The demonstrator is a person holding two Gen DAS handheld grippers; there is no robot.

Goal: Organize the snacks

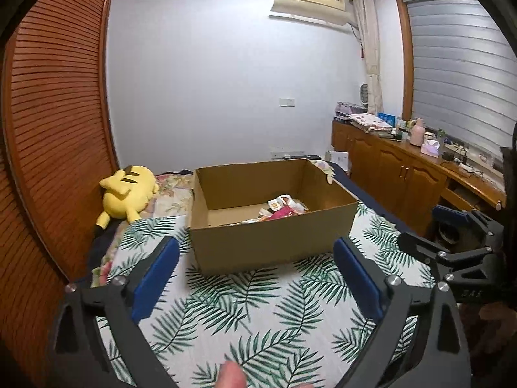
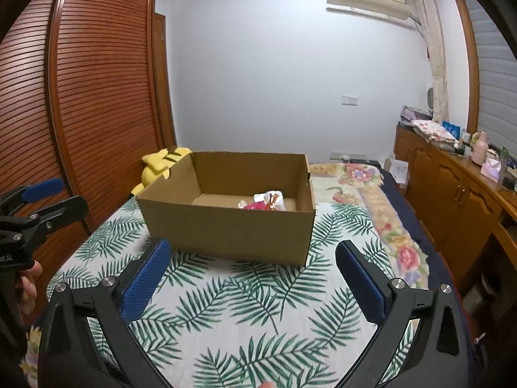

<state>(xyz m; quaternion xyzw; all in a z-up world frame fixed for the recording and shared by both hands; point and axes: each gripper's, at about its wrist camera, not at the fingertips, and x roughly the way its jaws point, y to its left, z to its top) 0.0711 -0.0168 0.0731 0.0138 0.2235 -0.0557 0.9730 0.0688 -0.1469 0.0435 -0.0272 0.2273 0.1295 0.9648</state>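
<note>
Snacks (image 1: 281, 208) lie in an open cardboard box (image 1: 268, 239) on a bed, both grippers held empty in front of it.

The snacks, a small heap of white and pink wrappers, sit on the box floor toward its right wall, near the front; what kinds they are cannot be told. The box stands on a palm-leaf sheet (image 1: 258, 304) around the middle of the bed. The left gripper (image 1: 258, 278) has its blue-padded jaws spread wide over the sheet just short of the box's front wall, nothing between them. The right gripper (image 2: 253, 278) is the same: jaws far apart, clear of the box, nothing held. A yellow plush toy (image 1: 127, 194) lies at the bed's left edge beside the box's far left corner, against a slatted wooden wardrobe (image 1: 58, 123). A wooden cabinet (image 1: 397, 174) runs along the right side of the bed.
</note>
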